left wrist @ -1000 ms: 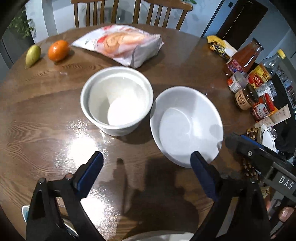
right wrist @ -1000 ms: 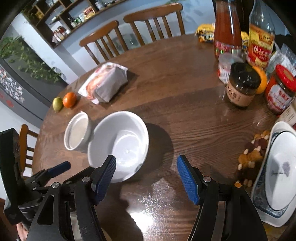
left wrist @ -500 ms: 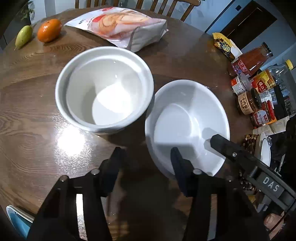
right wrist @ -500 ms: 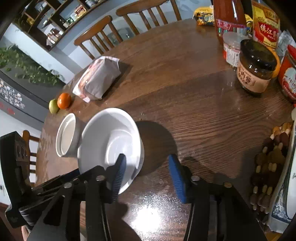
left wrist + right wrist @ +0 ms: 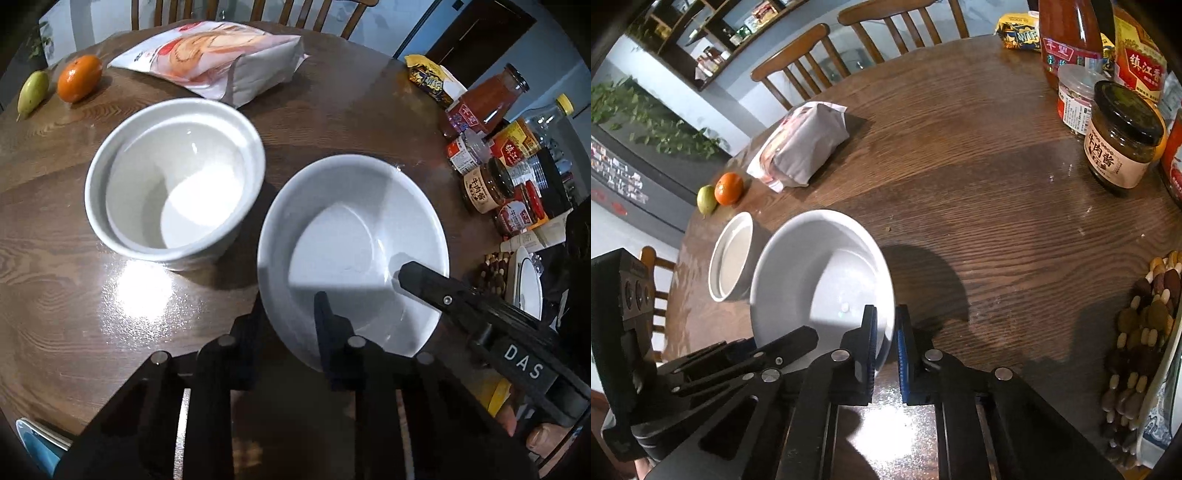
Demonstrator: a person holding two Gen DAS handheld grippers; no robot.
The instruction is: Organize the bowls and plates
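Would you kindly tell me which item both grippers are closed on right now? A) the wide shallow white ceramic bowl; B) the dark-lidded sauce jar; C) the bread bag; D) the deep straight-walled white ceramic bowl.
A: the left gripper and right gripper each straddle the near rim of the wide shallow white ceramic bowl, one finger inside and one outside.

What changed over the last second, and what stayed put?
Both grippers closed onto the near rim of the wide white bowl: the left gripper and the right gripper each now pinch it, one finger inside, one outside. The straight-sided bowl, snack bag and orange kept their places.
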